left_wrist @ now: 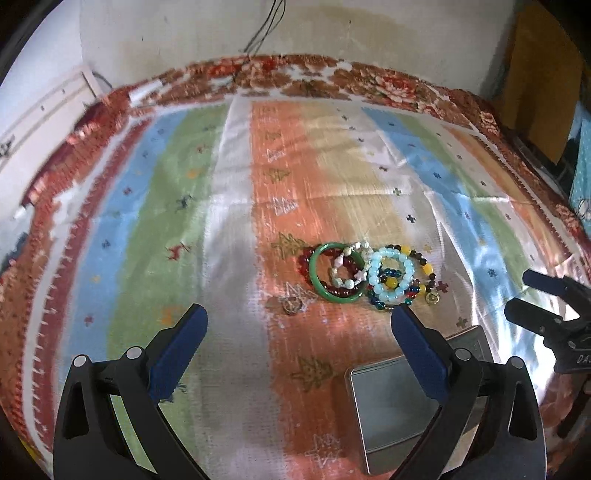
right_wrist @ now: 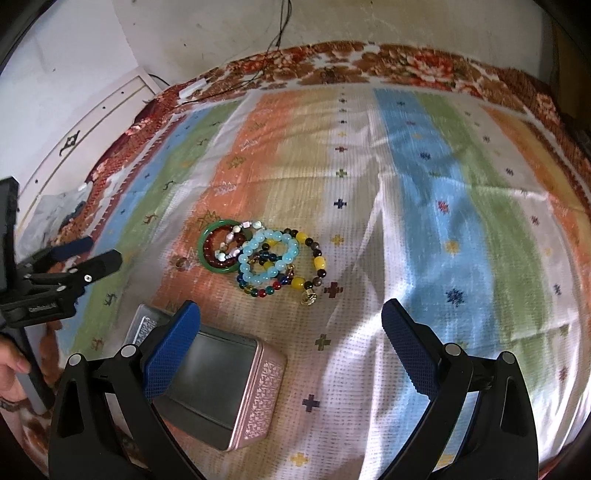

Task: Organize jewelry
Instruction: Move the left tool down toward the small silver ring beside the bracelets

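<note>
A pile of bracelets lies on the striped cloth: a green bangle [left_wrist: 317, 275] [right_wrist: 201, 251], a dark red bead bracelet [right_wrist: 211, 246], a light blue bead bracelet [left_wrist: 392, 293] [right_wrist: 258, 275], a multicoloured bead string with yellow beads [right_wrist: 319, 262] and a small ring [left_wrist: 289, 305] [right_wrist: 181, 263]. An open pink tin box [right_wrist: 258, 391] [left_wrist: 391, 406] sits in front of the pile. My left gripper [left_wrist: 299, 325] is open and empty, just short of the pile. My right gripper [right_wrist: 290, 321] is open and empty, above the cloth near the box.
The striped cloth [left_wrist: 229, 221] covers a floral blanket [left_wrist: 332, 77] on a bed. A wall and cables [right_wrist: 280, 29] stand behind. The box lid [right_wrist: 142, 323] lies beside the box. The left gripper shows in the right wrist view [right_wrist: 74, 266].
</note>
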Available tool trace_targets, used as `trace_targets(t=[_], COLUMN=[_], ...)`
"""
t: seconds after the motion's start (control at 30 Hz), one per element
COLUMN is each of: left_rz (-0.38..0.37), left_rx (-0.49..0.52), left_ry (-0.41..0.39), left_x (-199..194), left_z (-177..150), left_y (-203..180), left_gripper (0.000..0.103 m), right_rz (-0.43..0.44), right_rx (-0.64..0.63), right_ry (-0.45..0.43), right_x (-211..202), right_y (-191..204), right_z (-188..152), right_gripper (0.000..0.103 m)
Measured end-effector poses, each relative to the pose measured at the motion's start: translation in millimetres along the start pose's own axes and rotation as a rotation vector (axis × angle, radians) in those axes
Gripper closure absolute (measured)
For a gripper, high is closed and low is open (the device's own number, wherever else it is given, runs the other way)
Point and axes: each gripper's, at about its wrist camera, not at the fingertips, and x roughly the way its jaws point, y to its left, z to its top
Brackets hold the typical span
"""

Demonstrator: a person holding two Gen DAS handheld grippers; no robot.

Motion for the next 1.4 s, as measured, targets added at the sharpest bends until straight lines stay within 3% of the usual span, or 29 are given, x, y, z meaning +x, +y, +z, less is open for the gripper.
trace_targets(t=[0.23,0.33,0.47,0.53,0.97,1.03,1.17,1.23,1.37,1.4], left_rz=[0.004,-0.028,-0.009,-0.019,-0.049,-0.048,-0.036,-0.031,-0.026,-0.027], left_rx=[-0.014,-0.052,-0.038,-0.042,-0.045,-0.041,-0.032,-0.037,-0.051,-0.05], left_ry=[0.063,0.105,0.128,0.144,0.227,0.246,0.272,0.282,0.301,0.304], left_x=[23,34,44,49,82,88,100,104,112,113], left_z=[6,8,10,10,16,17,16,15,15,15], left_y=[4,9,9,11,12,11,12,14,19,19], left_gripper=[0.008,0.015,0.016,0.023,0.035,0.042,0.043,0.048,0.053,0.055], right_rz=[0.007,-0.02,-0.022,-0.031,-0.056,-0.06,-0.064,-0.067,-0.079,-0.081], right_rx=[0.004,-0.007,0.0,0.001,0.028,0.029,0.023,0.019,0.023,0.022], right_ry=[0.051,0.092,0.127,0.141,0.195,0.211,0.231,0.237,0.254,0.26], right_x=[15,29,44,50,73,78,83,85,93,96], right_y=[1,-1,-3,-5,-14,-15,-14,-13,-14,-15], right_z=[6,9,13,15,25,25,24,24,26,27], right_gripper=[0.004,0.004,0.004,0.004,0.004,0.011,0.015,0.022,0.024,0.03])
